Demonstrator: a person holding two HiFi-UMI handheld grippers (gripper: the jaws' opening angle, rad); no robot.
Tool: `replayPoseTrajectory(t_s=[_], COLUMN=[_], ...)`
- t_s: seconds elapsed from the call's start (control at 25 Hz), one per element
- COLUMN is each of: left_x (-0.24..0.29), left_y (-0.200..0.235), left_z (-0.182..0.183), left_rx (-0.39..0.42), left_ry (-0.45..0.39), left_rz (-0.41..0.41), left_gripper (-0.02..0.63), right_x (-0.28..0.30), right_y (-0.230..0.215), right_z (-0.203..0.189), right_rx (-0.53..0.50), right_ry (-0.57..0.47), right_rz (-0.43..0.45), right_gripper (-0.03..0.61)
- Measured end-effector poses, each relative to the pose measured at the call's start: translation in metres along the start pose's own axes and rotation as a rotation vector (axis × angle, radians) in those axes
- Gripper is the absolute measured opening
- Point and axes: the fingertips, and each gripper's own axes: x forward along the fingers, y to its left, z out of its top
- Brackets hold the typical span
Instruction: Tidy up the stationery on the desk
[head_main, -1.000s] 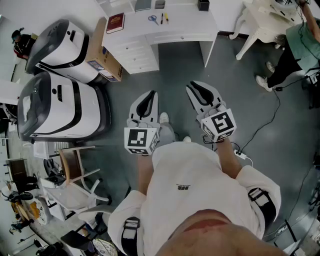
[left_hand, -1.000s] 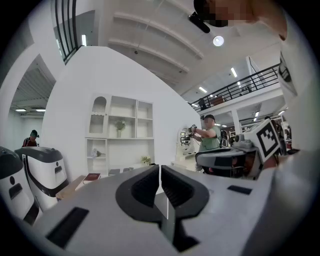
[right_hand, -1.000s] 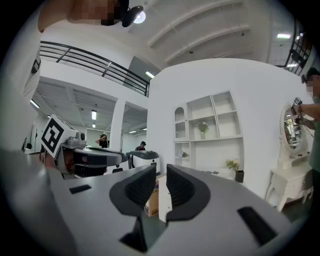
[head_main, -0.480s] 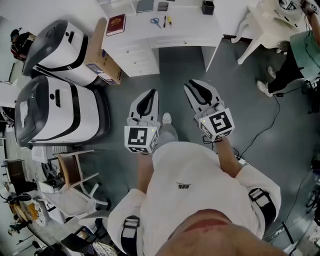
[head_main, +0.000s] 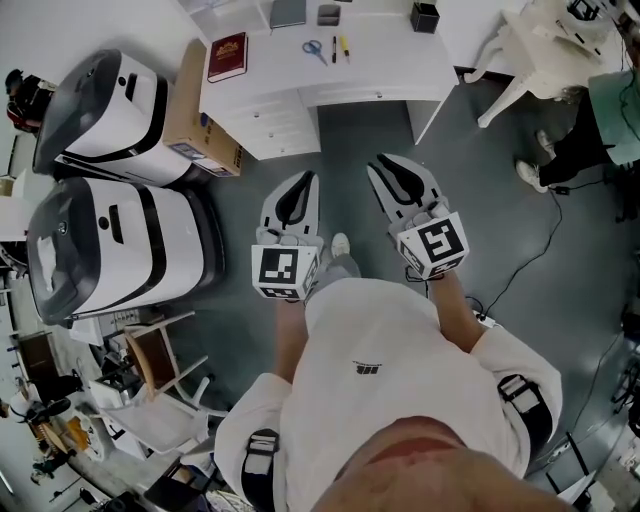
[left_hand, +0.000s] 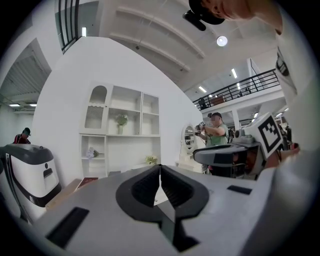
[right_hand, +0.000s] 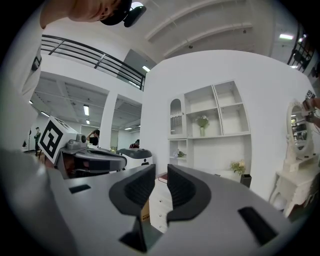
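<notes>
since a second ago the white counter (head_main: 380, 62) has slid lower and a little nearer in the head view, so more of its top shows, and both tools have edged toward it. the left tool (left_hand: 160, 168) has its jaws closed, tips meeting, with nothing between them. the right tool (right_hand: 160, 174) has its jaws a narrow slit apart and empty; the counter's drawer fronts show through the slit. both tools hang side by side over the grey floor (head_main: 350, 140), well short of the counter and pointing at it. on the counter top a red book (head_main: 227, 55) lies at the left end and blue-handled scissors (head_main: 315, 47) near the middle. just right of the scissors a dark pen (head_main: 334, 48) and a yellow pen (head_main: 344, 46) lie side by side. a black pen holder (head_main: 425, 17) stands at the back right, and a grey notebook (head_main: 288, 12) and a small grey box (head_main: 328, 14) sit along the back edge. a cardboard box (head_main: 196, 100) rests against the counter's left side, beside two large white-and-black machines (head_main: 115, 240).
</notes>
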Motion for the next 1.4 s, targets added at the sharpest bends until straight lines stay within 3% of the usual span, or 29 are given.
replayPoseTrajectory(t_s=[0.64,1.08,1.4], left_x=[0.085,0.137,0.189], left_y=[0.125,0.169,0.19], left_z=[0.0,-0.003,-0.002], left_rx=[-0.015,-0.023,-0.014], left_ry=[-0.004,-0.001,0.015], left_rz=[-0.08,-0.094,-0.088], left_gripper=[0.0,0.0,0.0], right_x=[0.146,0.203,0.242], right_y=[-0.03,-0.056,-0.099], right_z=[-0.003,-0.009,-0.008], right_rx=[0.008,0.004,0.014], right_ry=[0.055,0.068,0.064], right_rz=[-0.078,-0.094,-0.092], right_gripper=[0.057,0.057,0.055])
